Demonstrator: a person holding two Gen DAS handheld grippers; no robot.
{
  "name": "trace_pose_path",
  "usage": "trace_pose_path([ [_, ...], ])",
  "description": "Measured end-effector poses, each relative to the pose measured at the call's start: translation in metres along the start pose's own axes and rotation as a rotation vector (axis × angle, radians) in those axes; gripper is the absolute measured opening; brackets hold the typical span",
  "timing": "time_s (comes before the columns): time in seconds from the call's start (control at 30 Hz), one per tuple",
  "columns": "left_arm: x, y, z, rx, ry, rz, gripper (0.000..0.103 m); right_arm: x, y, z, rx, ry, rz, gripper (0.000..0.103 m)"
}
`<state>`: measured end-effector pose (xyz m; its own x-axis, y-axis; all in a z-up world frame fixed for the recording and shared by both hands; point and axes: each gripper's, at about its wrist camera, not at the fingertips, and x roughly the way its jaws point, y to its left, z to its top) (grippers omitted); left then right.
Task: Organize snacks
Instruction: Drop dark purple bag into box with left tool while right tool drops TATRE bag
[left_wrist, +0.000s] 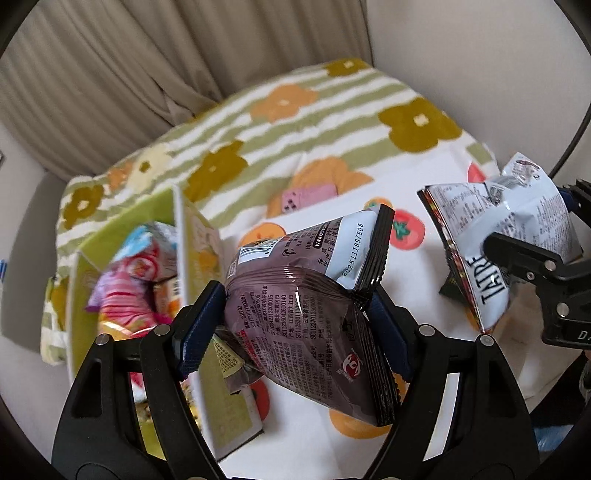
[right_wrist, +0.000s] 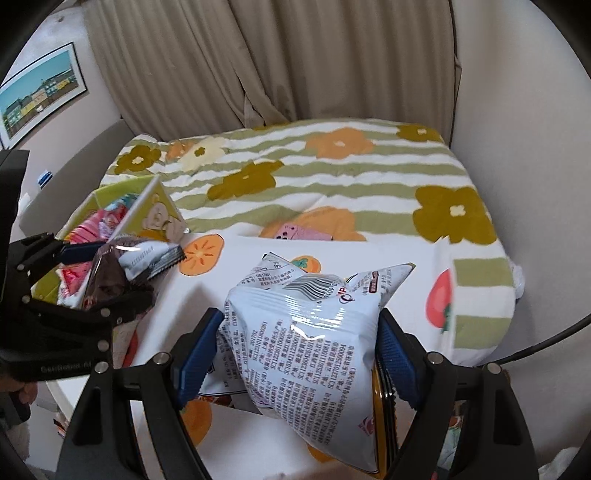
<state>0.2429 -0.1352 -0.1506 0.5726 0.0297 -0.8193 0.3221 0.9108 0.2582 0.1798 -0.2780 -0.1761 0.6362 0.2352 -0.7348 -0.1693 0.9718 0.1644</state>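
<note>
The bed (right_wrist: 332, 173) fills the scene, floral blanket at the back, a white fruit-print cloth (right_wrist: 388, 266) spread over the near part. On its left side stands the green box (left_wrist: 195, 236), open-topped and already stuffed with bright packets (left_wrist: 129, 288).

Both hands are loaded and in the air. The left hand-held gripper (left_wrist: 295, 325) is clamped across a brown bag (left_wrist: 306, 317), holding it just beside the box's right wall, a little above the cloth. The right hand-held gripper (right_wrist: 299, 354) is squeezed onto a white bag (right_wrist: 310, 332), which hangs over the middle of the cloth, well apart from the box.

This looks like the carry-to-box step, with the brown bag first in line. Next, I'd say, the left has to lift over that wall, find a gap among the packets and let go; the box is crowded, so the bag may perch on top. A pink item (left_wrist: 308, 195) lies at the cloth's far edge, not yet collected.
</note>
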Motion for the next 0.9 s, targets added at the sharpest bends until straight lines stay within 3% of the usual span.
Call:
trace_pose_path([
  [0.23, -0.058, 0.027, -0.010, -0.082, -0.068, 0.077, 0.075, -0.040, 0.016, 0.005, -0.069, -0.052, 0.048, 0.078],
  [0.47, -0.097, 0.083, -0.030, -0.188, -0.081, 0.175, 0.075, -0.060, 0.055, 0.019, -0.132, -0.108, 0.148, 0.078],
  [0.7, -0.099, 0.149, -0.060, -0.271, -0.065, 0.240, 0.075, -0.056, 0.110, 0.036, -0.200, -0.137, 0.232, 0.078],
  [0.9, -0.084, 0.206, -0.086, -0.294, -0.041, 0.233, 0.075, -0.046, 0.166, 0.042, -0.229, -0.140, 0.262, 0.078],
])
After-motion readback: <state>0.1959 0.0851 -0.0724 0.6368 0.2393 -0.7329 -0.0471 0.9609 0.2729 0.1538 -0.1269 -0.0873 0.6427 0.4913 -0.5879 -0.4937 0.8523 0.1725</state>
